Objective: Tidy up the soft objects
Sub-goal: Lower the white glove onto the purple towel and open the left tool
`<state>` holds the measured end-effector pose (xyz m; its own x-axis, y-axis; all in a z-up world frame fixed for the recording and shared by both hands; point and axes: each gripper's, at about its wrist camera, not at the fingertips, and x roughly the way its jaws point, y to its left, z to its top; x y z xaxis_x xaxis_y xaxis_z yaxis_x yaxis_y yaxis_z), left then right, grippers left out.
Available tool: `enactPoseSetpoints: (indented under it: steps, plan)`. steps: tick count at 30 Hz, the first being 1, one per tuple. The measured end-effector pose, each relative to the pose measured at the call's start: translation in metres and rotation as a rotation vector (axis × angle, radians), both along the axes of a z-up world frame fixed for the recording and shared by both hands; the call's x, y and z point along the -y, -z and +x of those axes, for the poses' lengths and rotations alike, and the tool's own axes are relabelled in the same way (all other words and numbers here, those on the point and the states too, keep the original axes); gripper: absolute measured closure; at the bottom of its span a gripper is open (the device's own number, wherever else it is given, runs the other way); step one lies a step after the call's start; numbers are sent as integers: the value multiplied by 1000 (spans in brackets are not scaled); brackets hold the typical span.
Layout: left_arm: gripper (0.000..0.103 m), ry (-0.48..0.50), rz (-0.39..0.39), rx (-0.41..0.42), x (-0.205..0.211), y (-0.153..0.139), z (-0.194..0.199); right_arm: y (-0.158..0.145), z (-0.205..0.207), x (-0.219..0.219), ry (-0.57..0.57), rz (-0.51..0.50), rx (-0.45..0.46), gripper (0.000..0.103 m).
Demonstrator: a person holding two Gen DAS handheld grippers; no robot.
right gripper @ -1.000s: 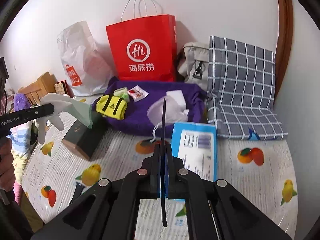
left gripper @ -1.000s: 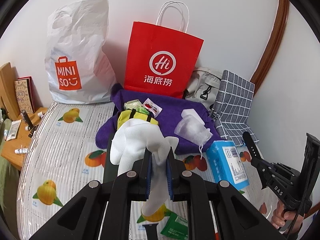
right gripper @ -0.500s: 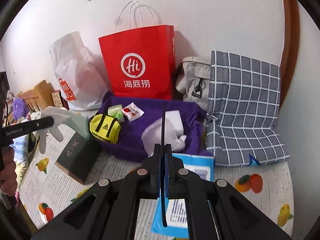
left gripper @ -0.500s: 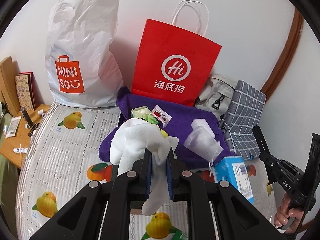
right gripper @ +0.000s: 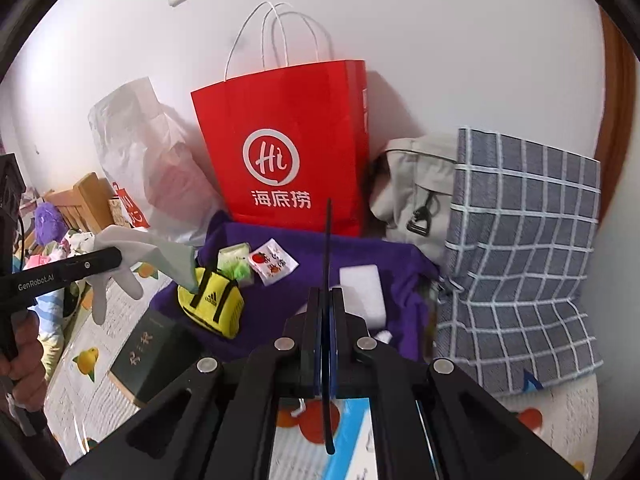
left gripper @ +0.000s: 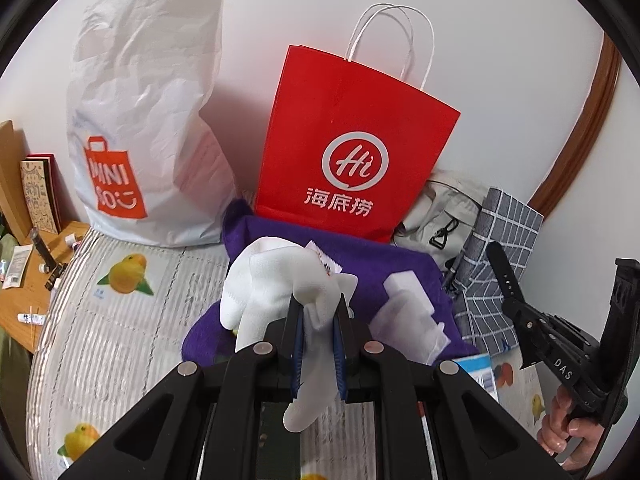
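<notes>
Midway: left gripper (left gripper: 318, 334) clamps white glove (left gripper: 272, 280) before red bag (left gripper: 352, 152); right gripper (right gripper: 328, 312) pinches thin strap (right gripper: 329, 240); pouch (right gripper: 212, 304), packets unsorted.

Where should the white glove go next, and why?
Probably onward to the red bag: the left gripper holds the glove above the purple cloth, and the bag stands upright just behind it, seemingly open at the top.

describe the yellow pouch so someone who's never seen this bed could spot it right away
Find the red paper bag standing against the wall; a purple cloth spreads on the bed in front of it. The yellow pouch lies on the cloth's left front edge, beside a dark box. It is the only bright yellow thing there, with black straps.
</notes>
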<state>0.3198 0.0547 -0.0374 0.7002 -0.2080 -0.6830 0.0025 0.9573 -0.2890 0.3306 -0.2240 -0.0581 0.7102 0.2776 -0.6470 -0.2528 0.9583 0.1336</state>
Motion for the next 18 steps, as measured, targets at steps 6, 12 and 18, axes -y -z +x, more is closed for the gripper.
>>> enactPoseSetpoints:
  steps: [6, 12, 18]
  plan:
    - [90, 4, -13, 2, 8, 2, 28, 9, 30, -8, -27, -2, -10, 100]
    - [90, 35, -52, 25, 23, 7, 55, 25, 56, 0, -25, 7, -62, 100]
    - [90, 87, -61, 11, 39, 29, 82, 51, 73, 8, -43, 11, -138, 100]
